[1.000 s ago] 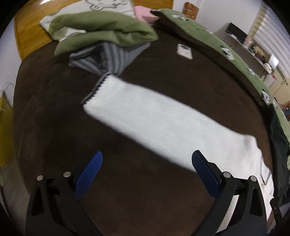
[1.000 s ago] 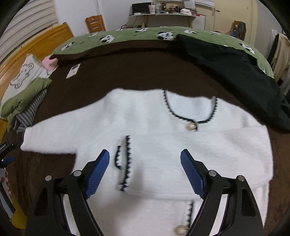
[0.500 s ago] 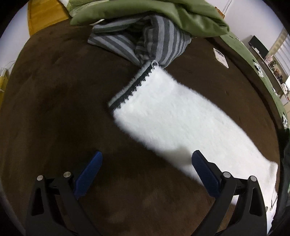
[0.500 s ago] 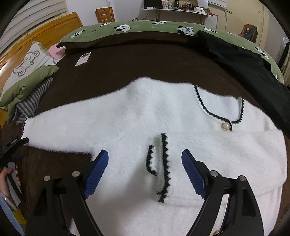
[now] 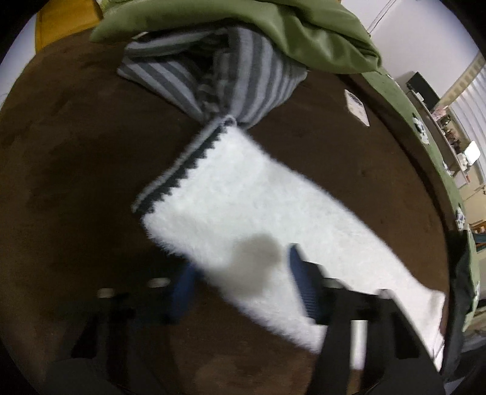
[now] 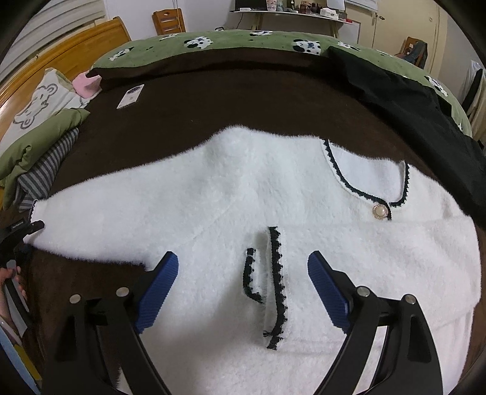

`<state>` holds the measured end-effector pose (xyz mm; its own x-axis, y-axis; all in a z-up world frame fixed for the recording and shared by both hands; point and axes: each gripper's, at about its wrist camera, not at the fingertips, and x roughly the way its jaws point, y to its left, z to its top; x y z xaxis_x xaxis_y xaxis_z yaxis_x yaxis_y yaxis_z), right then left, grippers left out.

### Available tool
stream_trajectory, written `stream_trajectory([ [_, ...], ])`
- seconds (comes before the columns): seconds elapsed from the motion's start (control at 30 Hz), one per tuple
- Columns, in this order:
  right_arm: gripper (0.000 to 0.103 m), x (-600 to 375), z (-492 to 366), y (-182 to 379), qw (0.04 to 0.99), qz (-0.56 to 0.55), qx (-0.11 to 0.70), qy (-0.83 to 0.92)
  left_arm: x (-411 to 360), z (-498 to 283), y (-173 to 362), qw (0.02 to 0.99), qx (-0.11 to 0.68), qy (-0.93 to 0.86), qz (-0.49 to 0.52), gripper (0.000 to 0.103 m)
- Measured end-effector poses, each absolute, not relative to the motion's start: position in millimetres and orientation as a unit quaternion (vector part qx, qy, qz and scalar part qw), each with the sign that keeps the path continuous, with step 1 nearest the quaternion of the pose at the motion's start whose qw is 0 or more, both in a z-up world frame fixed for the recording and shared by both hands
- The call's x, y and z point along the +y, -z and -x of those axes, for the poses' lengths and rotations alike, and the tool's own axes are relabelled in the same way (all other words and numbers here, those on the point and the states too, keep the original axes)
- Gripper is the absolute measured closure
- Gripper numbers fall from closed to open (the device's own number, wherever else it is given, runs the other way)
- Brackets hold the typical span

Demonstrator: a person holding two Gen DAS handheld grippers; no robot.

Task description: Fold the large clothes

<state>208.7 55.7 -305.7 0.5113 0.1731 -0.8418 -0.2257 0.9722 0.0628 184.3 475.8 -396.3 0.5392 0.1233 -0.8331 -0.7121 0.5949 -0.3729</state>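
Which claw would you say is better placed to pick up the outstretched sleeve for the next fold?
Left. The left claw is open astride the sleeve near its cuff; the right claw hangs open over the cardigan's front.

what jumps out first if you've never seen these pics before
The fluffy white cardigan with black trim, spread flat on the dark brown blanket, fills the middle of the right wrist view, a pearl button at its neckline. In the left wrist view its outstretched sleeve ends at a striped garment under a green one, with the open left gripper astride the sleeve's near edge. The right gripper is open over the cardigan's front.
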Motion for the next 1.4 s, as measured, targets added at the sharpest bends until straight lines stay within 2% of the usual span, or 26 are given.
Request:
stream_trajectory([
  [0.03, 0.015, 56, -209, 306, 0.868, 0.027, 0.482, -0.116, 476, -185, 397, 0.796, 0.399, -0.251, 0.379, 0.080],
  [0.13, 0.013, 59, -213, 311, 0.861, 0.028, 0.490, -0.132, 472, -188, 391, 0.808, 0.382, -0.229, 0.387, 0.088],
  [0.63, 0.013, 109, -244, 363, 0.834, 0.101, 0.515, -0.171, 389, -209, 246, 0.915, 0.264, -0.060, 0.298, 0.090],
  [0.8, 0.008, 110, -250, 373, 0.824, 0.119, 0.525, -0.178, 352, -213, 205, 0.934, 0.237, -0.006, 0.268, 0.090],
  [1.0, 0.008, 81, -243, 337, 0.850, 0.080, 0.491, -0.175, 312, -221, 173, 0.944, 0.223, 0.048, 0.237, 0.090],
  [1.17, 0.008, 12, -238, 297, 0.876, 0.017, 0.467, -0.123, 259, -223, 148, 0.947, 0.224, 0.107, 0.205, 0.090],
  [1.4, 0.008, -94, -223, 269, 0.892, -0.026, 0.451, -0.030, 169, -234, 151, 0.929, 0.246, 0.194, 0.198, 0.090],
])
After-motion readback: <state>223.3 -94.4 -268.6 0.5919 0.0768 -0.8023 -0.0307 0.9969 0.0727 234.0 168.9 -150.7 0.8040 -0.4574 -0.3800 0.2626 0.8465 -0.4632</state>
